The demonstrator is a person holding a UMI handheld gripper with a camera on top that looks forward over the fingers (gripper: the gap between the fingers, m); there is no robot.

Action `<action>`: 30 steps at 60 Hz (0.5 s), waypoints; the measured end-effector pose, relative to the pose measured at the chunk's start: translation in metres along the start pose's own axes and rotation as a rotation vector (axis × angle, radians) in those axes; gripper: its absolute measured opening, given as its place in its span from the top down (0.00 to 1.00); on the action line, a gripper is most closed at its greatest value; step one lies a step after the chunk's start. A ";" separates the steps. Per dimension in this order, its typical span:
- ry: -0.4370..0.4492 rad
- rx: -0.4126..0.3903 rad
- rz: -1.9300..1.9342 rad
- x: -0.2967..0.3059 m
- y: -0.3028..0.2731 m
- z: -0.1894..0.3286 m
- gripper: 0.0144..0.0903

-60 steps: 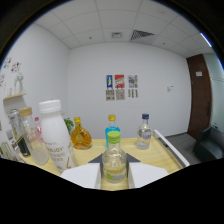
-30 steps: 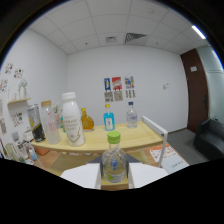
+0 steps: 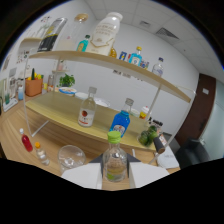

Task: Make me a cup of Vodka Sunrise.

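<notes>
- the gripper [image 3: 116, 176] holds a small clear bottle with a green cap [image 3: 115, 159], both fingers pressed against its sides; it stands upright between them.
- a second ago the view looked level across the upper shelf [image 3: 107, 61], with the big white bottle [image 3: 106, 32] at eye height. now that shelf arches overhead from 10 to 2 o'clock and the lower shelf [image 3: 65, 111] fills the middle, so the gripper has come down and tilted with the bottle in hand.
- newly in sight: a clear glass [image 3: 71, 155] at 9 o'clock of the held bottle, close by on the table, with a small red bottle [image 3: 26, 141] further out the same way.
- beyond the fingers on the lower shelf stand a clear bottle with a red label [image 3: 87, 109] at 11 o'clock and a blue bottle [image 3: 120, 120] at 12.
- judgement: the bottle has been carried down to the mixing spot, and pouring into the glass looks like the step in hand.
</notes>
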 end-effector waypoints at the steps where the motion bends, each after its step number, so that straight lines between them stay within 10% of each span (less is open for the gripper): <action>1: 0.009 -0.001 -0.040 0.002 -0.001 0.000 0.72; 30: 0.207 0.044 -1.258 0.001 -0.036 0.008 0.72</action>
